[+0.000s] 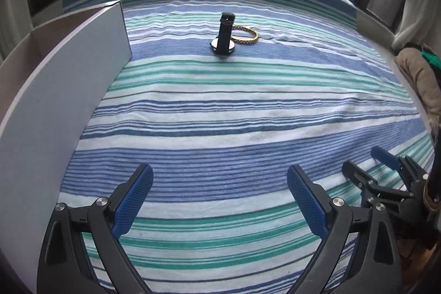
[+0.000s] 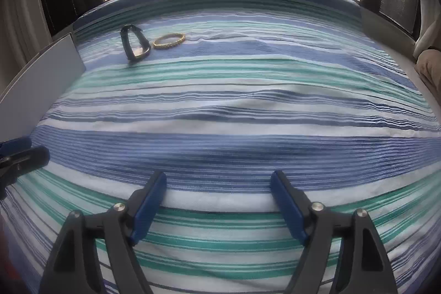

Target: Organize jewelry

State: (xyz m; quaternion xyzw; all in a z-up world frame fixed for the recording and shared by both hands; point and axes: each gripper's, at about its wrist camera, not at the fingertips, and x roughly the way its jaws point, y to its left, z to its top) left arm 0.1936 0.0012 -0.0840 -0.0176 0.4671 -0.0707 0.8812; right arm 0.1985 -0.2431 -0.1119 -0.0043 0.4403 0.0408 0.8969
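Observation:
A black-strapped wristwatch stands on its edge on the striped bedspread, far ahead of me. A gold beaded bracelet lies flat just right of it. Both also show in the right wrist view, the watch and the bracelet at upper left. My left gripper is open and empty, low over the near bedspread. My right gripper is open and empty too; it shows in the left wrist view at lower right. A grey open box stands at the left.
The striped bedspread covers the whole surface up to a window ledge at the back. A beige bundle of cloth lies at the right edge. The box wall rises on the left in the right wrist view.

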